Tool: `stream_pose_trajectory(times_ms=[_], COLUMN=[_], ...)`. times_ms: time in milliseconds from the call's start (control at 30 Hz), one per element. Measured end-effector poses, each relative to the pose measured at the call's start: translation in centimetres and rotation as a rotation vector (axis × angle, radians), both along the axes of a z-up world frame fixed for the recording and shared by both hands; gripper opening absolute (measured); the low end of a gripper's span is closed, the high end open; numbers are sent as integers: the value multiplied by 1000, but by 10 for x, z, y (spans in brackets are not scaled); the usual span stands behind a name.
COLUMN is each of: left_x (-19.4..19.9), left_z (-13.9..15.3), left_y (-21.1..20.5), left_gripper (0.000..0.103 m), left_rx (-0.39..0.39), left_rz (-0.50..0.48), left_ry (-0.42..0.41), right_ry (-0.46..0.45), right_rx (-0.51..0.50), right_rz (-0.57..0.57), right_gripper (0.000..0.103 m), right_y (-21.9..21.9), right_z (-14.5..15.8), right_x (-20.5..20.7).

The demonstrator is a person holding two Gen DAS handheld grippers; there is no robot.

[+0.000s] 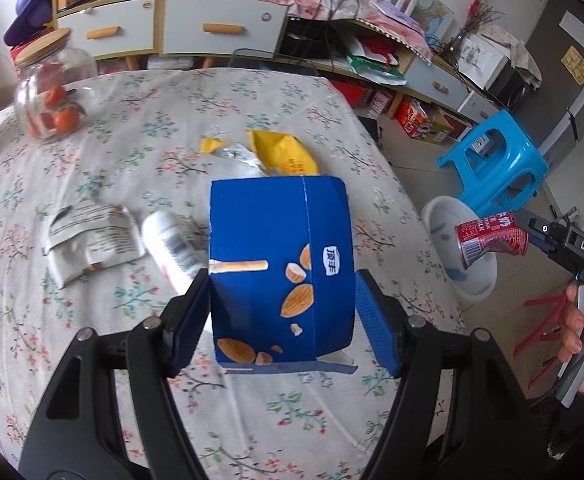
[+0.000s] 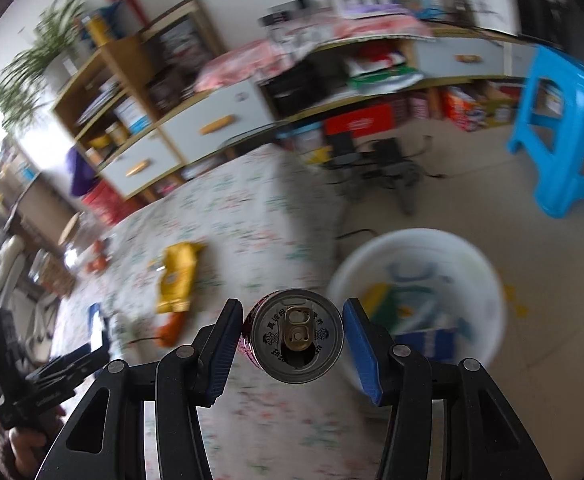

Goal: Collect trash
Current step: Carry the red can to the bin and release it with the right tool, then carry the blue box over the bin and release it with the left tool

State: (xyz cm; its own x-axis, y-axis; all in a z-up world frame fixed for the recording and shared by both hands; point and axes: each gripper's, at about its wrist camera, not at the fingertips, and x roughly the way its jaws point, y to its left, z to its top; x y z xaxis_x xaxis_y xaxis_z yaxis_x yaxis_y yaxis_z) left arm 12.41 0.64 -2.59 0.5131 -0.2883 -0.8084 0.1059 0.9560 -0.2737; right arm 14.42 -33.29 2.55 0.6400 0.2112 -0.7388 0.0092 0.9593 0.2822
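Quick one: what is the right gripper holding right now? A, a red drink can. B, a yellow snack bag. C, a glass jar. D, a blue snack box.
A: the right gripper is closed on the red drink can, its pull-tab top facing the camera; the blue snack box is in the left gripper.

A glossy blue cardboard snack box (image 1: 278, 264) sits between ribbed blue gripper pads (image 1: 374, 326); a shiny metal drink can (image 2: 297, 336) has a smooth silver lid; the floral tablecloth (image 1: 92, 360) is matt woven cloth; a clear glass jar (image 1: 50, 92) carries a wooden lid; the white basin (image 2: 488, 276) is smooth plastic.
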Motion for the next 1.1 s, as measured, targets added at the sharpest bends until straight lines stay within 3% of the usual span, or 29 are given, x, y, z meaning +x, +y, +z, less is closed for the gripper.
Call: stream_pose_trajectory(times_ms=[267,400,667,1100], left_x=[1,4,13,37], left_z=[-5,-6,-3,-22], left_y=[-44,-67,-119,-216], left_gripper=[71,71,71,72], left_rx=[22,26,54,49], left_rz=[-64,-100,-190,-341], left_ry=[5,12,-4,12], right_ry=[30,33,19,67], right_rx=[-33,-12,1,-102], right_rz=[-132,-156,-180,-259], right_gripper=[55,66,67,69], right_y=[-57,-72,-95,-140], right_z=[-9,-11,-8,-24], right_x=[-3,-7,-23,-48])
